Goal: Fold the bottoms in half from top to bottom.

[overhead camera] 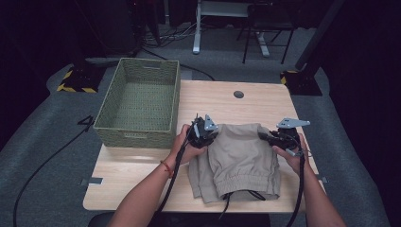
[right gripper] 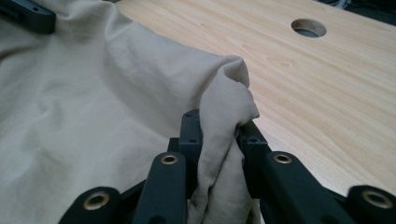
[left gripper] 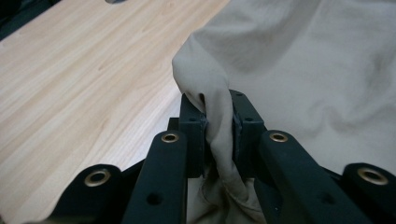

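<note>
Khaki trousers [overhead camera: 241,158] lie folded on the counter [overhead camera: 137,172], just right of the woven basket [overhead camera: 139,101], waistband and black drawstring toward the near edge. Left hand-held gripper [overhead camera: 208,132] clamped on a pinch of cloth at the far-left corner of the trousers, the corner raised off the counter. Right hand-held gripper [overhead camera: 267,137] clamped on a fold at the far-right corner. Cable hole [overhead camera: 239,94] beyond the trousers, well apart

I can read no text, label, brand or number anywhere. The only sign I see is the yellow and black warning stripes [overhead camera: 75,88] on the floor beside the basket [overhead camera: 140,101].
</note>
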The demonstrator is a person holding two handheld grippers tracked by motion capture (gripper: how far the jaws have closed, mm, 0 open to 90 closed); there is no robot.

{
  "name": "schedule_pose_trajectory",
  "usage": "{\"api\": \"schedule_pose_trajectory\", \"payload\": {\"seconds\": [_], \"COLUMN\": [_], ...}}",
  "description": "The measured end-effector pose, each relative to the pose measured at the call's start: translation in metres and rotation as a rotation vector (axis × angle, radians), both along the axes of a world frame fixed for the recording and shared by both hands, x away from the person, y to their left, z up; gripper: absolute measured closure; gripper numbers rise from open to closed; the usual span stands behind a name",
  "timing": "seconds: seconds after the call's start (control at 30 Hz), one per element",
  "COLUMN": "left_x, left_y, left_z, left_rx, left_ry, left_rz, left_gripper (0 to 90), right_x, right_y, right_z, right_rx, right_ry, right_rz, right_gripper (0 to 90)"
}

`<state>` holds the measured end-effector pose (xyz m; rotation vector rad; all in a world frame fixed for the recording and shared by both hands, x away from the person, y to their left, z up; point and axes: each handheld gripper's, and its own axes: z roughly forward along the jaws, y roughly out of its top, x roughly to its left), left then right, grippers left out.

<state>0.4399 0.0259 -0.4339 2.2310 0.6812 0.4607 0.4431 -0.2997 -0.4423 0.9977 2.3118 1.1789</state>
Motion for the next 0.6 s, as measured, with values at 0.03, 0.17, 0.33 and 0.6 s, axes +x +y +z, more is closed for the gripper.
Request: {"api": "schedule_pose_trajectory", "payload": {"seconds": [0.03,0.17,0.33,0.6], "left_x": [0.001,0.003,0.002,-0.019], "left_y": [-0.001,-0.004,0.0,0.007], "left_z": [0.001,0.002,0.006,0.017], "left_rx": [0.002,0.013,-0.014,-0.016], "left_ry": [-0.01,-0.031,-0.043,-0.113], "left_rz": [0.003,0.006,-0.005,-0.057], "left_gripper": [79.7,81.0,82.1,82.8], "right_x": [0.001,0.002,0.0,-0.018], "right_y": [0.0,0.001,-0.002,-0.013], "right_z": [0.001,0.006,0.014,0.026], "right_rx": [0.004,0.001,-0.005,0.038], "right_ry": [-0.002,-0.014,-0.03,-0.065], "right_rz": [-0.003,-0.01,0.001,0.086], "right_gripper": [77.0,77.0,76.9,75.0]}}
